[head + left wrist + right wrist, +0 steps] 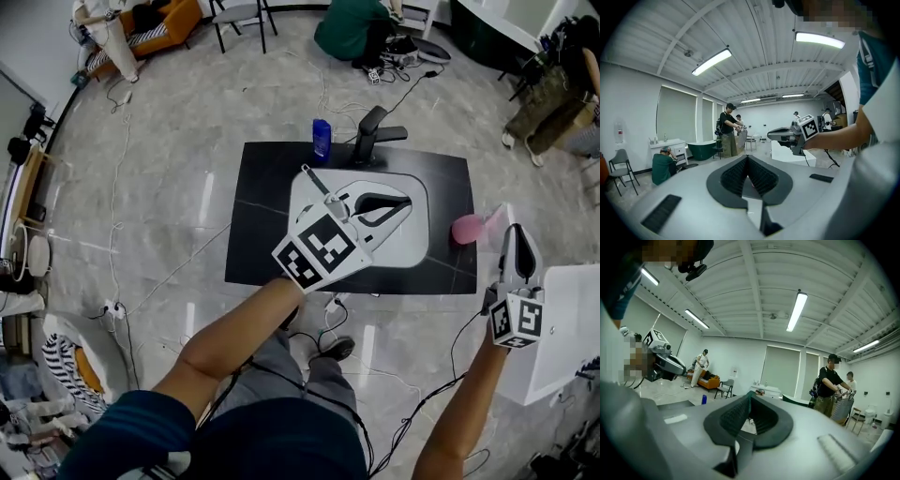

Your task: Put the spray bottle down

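Spray bottle (pixel 466 229): taken to be the pink item at the right edge of the black mat (pixel 262 216); too blurred to confirm. It rested there with neither gripper touching it. Right gripper (pixel 516 231) was just beside it, jaws closed together with nothing between them. Left gripper (pixel 407 202) was over the white basin (pixel 403 251), jaws likewise together and empty. Judgement: put-down looked done, nothing left but withdrawal. A blue bottle (pixel 322 138) stood at the mat's far edge.

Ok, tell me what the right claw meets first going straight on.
Nothing near. The right claw, shut and empty, points level into open room. Far ahead, a crouching person in green by a white cabinet looks first in line, though depth is unclear.
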